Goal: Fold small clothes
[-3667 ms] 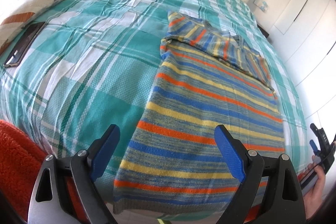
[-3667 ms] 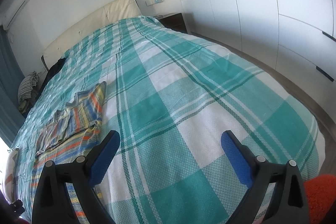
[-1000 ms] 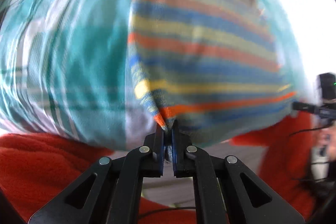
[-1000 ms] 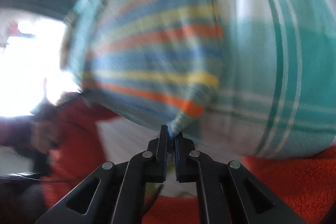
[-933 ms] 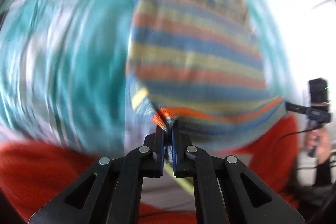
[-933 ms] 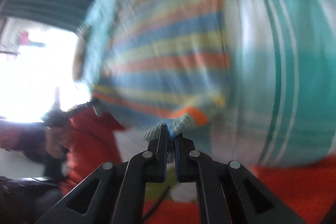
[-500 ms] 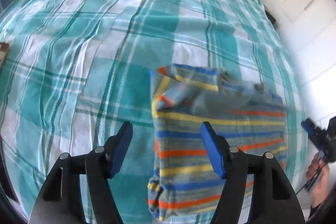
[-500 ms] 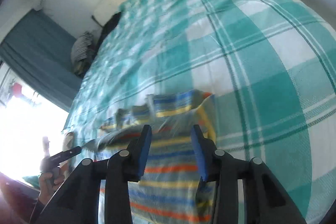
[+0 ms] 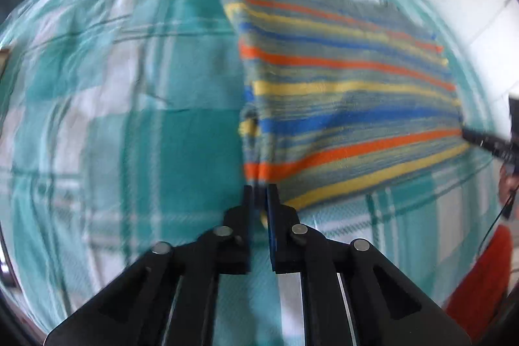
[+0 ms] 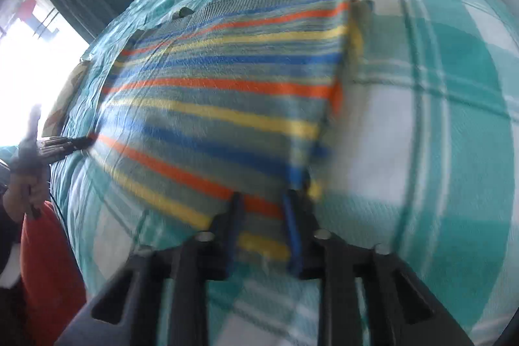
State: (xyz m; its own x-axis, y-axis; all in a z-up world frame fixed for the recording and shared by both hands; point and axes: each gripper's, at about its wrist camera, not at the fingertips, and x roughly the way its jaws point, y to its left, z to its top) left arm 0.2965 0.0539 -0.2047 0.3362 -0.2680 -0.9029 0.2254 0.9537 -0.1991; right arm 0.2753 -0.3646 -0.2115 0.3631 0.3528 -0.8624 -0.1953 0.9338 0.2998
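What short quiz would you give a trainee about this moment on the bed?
1. True or false: the striped garment lies on a plain white cover.
2. Choose one. The left gripper is: A) wide open above the garment; B) closed on the garment's near corner; C) holding a pillow.
3. Fill the gap: the right gripper has its fingers ___, with the garment's other near corner between them.

Key
1. False: the bedspread is checked teal and white.
2. B
3. apart
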